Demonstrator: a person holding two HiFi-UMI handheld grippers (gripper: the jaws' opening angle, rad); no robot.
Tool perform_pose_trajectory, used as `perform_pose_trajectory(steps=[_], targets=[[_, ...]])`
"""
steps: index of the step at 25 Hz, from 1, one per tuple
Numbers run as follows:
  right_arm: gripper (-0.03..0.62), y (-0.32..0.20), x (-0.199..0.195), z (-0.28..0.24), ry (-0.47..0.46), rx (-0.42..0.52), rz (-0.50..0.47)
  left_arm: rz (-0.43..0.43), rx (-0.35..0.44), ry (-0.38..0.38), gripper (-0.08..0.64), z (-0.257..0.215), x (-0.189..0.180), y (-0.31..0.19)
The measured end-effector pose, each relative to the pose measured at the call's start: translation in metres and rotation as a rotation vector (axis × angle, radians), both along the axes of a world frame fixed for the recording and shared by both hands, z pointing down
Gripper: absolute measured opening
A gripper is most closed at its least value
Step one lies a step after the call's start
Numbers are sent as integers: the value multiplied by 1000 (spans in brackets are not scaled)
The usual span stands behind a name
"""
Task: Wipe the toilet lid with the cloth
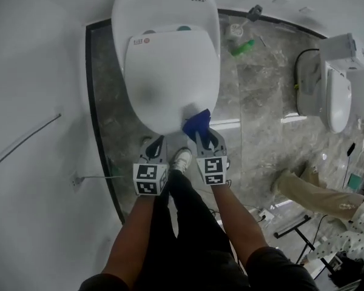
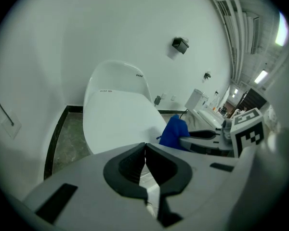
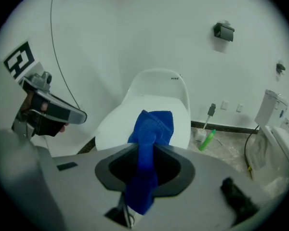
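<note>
Grey marble floor (image 1: pixel 255 102) and white walls (image 1: pixel 36 71) frame two toilets: the near toilet (image 1: pixel 164 17) and a second toilet (image 1: pixel 337 90) off to the right. A red label (image 1: pixel 141 40) on the near one is too small to read. The right gripper (image 3: pixel 145 150) has its jaws clamped on the one blue cloth (image 3: pixel 151 129), over the front edge of the lid (image 1: pixel 170 77). The left gripper (image 2: pixel 145 150) has its jaws closed and empty. One green bottle (image 1: pixel 243 46) is on the floor.

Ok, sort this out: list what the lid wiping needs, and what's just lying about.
For the job:
toilet lid
blue cloth
right gripper, shut on the cloth

Lying about:
green bottle
toilet brush
second toilet
</note>
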State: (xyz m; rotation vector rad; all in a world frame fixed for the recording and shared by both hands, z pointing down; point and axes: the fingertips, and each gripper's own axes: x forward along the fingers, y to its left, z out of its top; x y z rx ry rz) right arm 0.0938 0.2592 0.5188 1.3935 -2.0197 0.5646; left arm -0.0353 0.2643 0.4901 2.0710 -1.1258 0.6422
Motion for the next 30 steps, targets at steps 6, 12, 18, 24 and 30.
perform_pose_trajectory(steps=[6, 12, 18, 24, 30], targets=[[84, 6, -12, -121, -52, 75, -54, 31, 78, 24, 12, -113, -18, -17], [83, -43, -3, -282, -44, 223, 33, -11, 253, 67, 12, -255, -51, -79], [83, -82, -16, -411, -12, 457, 67, 7, 435, 89, 12, -360, -59, -122], [83, -80, -21, -451, -34, 541, 15, 12, 525, 72, 12, -407, -39, -119], [83, -69, -3, -471, -51, 583, -52, -4, 574, 47, 12, -433, -6, -97]])
